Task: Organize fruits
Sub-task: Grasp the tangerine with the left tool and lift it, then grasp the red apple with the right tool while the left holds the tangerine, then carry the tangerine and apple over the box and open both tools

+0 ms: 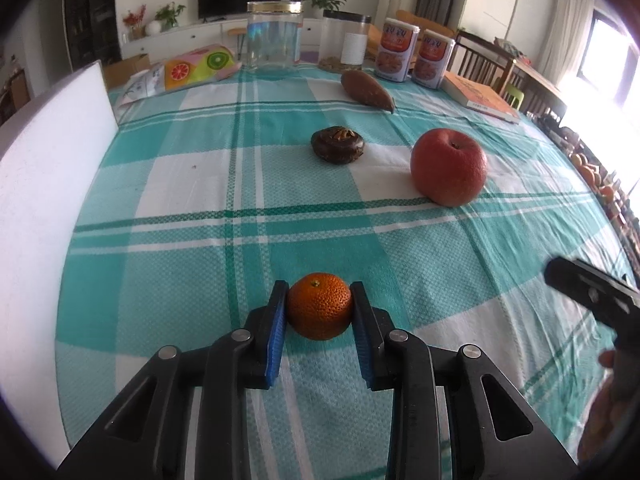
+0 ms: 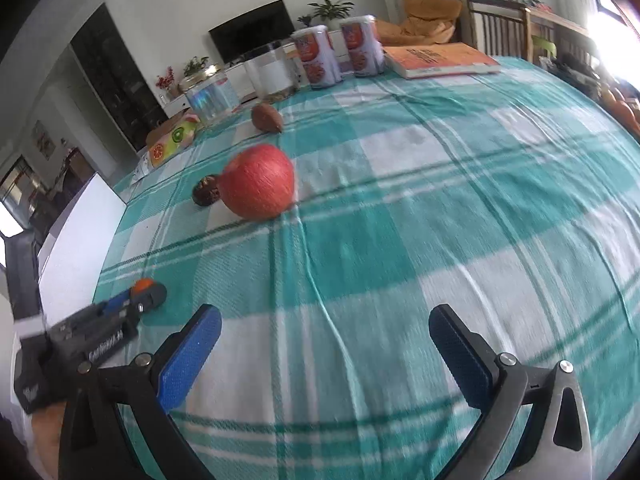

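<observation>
My left gripper (image 1: 319, 300) is shut on a small orange tangerine (image 1: 319, 306), both blue pads touching its sides, low over the green checked tablecloth (image 1: 200, 240). It also shows in the right wrist view (image 2: 144, 286). A red apple (image 1: 449, 166) sits further out to the right, also in the right wrist view (image 2: 260, 181). A dark brown mangosteen-like fruit (image 1: 338, 145) lies beyond the middle, and a brown sweet potato (image 1: 367, 90) lies further back. My right gripper (image 2: 325, 334) is open and empty above the cloth, near the front right.
A white board (image 1: 48, 184) stands along the left edge. At the back stand a glass jar (image 1: 274, 36), a clear container (image 1: 346, 40), two cans (image 1: 416, 54) and a book (image 1: 480, 96). A fruit-print bag (image 1: 196, 66) lies back left.
</observation>
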Motion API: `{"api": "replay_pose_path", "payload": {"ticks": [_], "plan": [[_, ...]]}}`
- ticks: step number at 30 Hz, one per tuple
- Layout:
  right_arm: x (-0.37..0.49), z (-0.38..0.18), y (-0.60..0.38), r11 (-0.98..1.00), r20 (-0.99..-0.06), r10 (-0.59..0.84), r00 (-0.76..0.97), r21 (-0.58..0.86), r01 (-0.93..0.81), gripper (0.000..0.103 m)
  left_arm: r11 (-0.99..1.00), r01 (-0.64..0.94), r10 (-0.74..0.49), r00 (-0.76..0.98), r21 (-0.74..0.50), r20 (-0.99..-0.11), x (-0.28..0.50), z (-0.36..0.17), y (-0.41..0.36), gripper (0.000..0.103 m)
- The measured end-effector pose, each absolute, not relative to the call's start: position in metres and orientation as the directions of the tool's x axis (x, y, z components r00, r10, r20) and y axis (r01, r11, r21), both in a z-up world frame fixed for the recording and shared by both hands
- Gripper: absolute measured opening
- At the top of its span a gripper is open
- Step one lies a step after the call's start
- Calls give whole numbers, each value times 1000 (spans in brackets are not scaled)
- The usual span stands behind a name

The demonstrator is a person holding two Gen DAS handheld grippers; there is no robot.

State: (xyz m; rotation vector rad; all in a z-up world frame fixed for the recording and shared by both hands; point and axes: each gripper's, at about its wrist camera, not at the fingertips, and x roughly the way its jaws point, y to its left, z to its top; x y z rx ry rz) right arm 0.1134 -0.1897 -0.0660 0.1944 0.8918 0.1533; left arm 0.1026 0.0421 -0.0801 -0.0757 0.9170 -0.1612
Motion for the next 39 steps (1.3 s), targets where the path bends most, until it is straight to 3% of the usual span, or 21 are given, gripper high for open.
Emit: {"api": "replay_pose_path", "payload": {"ticks": [7, 8, 9, 15, 19, 26, 31, 36, 39], "plan": [[213, -76, -131, 978, -825, 171, 539, 79, -191, 100, 960, 129, -277, 547, -247, -790, 56, -58, 65, 31], [218, -79, -127, 978, -833, 159, 530, 60, -200, 76, 958, 132, -285, 540, -255, -792, 51, -56, 69, 31], [221, -80, -125, 980, -842, 135, 522, 36, -195, 68, 955, 135, -295, 536, -265, -791, 44, -53, 73, 31], [188, -72, -143, 972, -816, 231, 530, 172, -160, 67, 938, 170, -345, 513, -301, -786, 11, -47, 85, 31], [144, -63, -142, 930, -784, 368, 499, 303, -209, 67, 914, 181, -404, 486, -363, -775, -9, -39, 91, 31], [97, -29, -81, 819, -705, 570, 422, 446, -362, 67, 871, 202, -478, 552, -447, -683, -34, 26, 132, 31], [73, 19, -3, 704, -624, 693, 361, 480, -524, 67, 933, 38, -277, 709, -358, -649, -45, 65, 215, 31], [46, 38, 88, 609, -628, 731, 267, 424, -671, 67, 957, -212, -7, 667, -199, -745, -37, 40, 294, 31], [27, 33, 138, 581, -673, 700, 238, 344, -738, 67, 949, -294, 90, 596, -112, -798, -32, 15, 321, 31]]}}
